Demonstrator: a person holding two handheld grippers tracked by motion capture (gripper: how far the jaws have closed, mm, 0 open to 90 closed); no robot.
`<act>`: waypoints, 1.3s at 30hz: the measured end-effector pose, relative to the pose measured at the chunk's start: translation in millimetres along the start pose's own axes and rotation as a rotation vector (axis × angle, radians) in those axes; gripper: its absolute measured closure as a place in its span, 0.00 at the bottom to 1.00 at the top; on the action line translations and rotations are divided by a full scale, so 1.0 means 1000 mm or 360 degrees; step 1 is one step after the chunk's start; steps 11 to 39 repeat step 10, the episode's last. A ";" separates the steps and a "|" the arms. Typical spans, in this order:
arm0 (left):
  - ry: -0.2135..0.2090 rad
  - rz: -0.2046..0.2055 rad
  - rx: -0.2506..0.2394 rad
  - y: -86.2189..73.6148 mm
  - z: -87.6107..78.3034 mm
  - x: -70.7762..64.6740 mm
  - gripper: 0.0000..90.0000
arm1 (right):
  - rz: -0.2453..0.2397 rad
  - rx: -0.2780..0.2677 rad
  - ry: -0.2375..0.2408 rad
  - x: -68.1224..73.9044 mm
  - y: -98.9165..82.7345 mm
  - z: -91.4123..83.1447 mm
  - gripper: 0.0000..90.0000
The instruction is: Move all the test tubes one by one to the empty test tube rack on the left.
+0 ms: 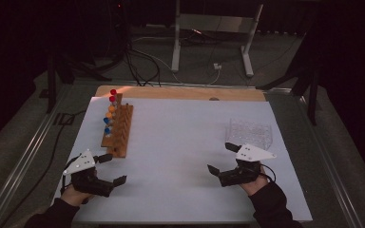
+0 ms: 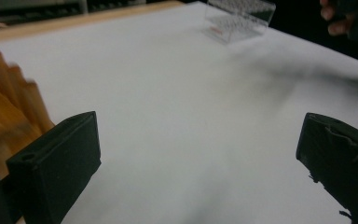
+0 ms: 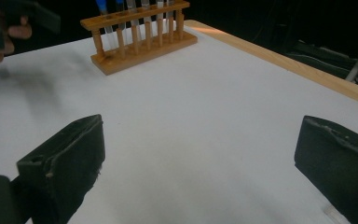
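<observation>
Here the left gripper (image 1: 111, 168) gapes beside the wooden rack (image 1: 118, 130).

In the right gripper view, the right tongs (image 3: 198, 172) stand wide apart, one black jaw at the lower left of the frame and the other at the lower right, with nothing but the bare white desk (image 3: 200, 107) between them. At the upper middle a wooden rack (image 3: 140, 39) stands on the desk with capped tubes (image 3: 131, 14) upright in it, two of the caps blue. At the upper left edge a hand (image 3: 2, 39) with the left tongs (image 3: 37, 16) shows blurred and dark, near the rack's end.
</observation>
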State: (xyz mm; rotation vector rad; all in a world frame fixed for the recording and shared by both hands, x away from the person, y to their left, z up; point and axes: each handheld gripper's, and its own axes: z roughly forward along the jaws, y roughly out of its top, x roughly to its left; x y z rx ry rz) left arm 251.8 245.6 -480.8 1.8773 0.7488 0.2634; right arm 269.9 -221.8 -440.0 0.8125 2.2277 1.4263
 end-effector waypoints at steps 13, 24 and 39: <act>0.0019 0.0070 0.0095 -0.017 0.011 -0.004 0.01 | -0.0002 0.0012 0.0003 0.000 -0.003 0.001 0.02; 0.0019 0.0070 0.0095 -0.017 0.011 -0.004 0.01 | -0.0002 0.0012 0.0003 0.000 -0.003 0.001 0.02; 0.0019 0.0070 0.0095 -0.017 0.011 -0.004 0.01 | -0.0002 0.0012 0.0003 0.000 -0.003 0.001 0.02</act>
